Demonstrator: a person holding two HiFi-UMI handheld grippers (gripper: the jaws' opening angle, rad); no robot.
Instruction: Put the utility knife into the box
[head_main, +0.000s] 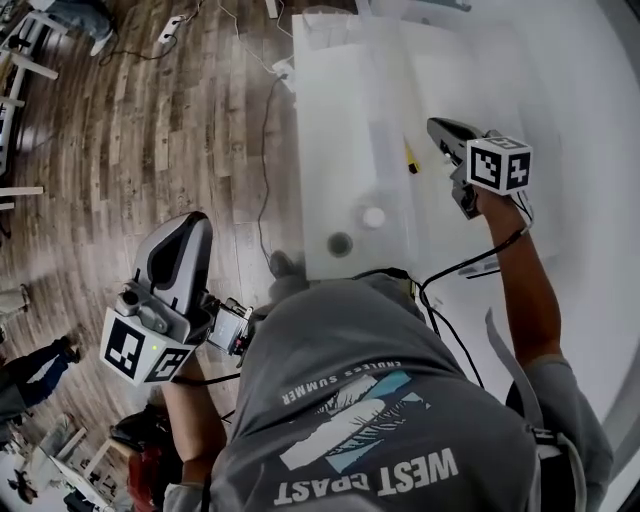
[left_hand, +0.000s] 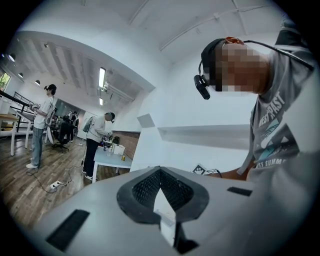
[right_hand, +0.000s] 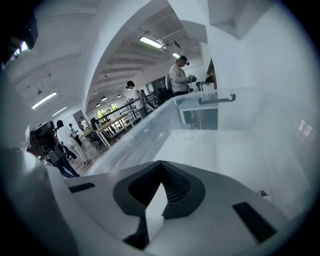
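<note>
Beside the box (head_main: 320, 150), the right gripper (head_main: 438, 130) is held tilted downward, jaws pressed together and empty; the utility knife (head_main: 410, 158) is seen as slim and yellow.

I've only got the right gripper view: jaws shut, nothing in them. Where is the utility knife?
Observer: In the head view a small yellow utility knife lies just left of the tip of the right gripper, not touching it.
Operator: Inside the box?
Observer: It lies by the right edge of the clear box; in or out, I can't tell.
Operator: And the left gripper?
Observer: Off the table, over the wooden floor, jaws together, empty.
</note>
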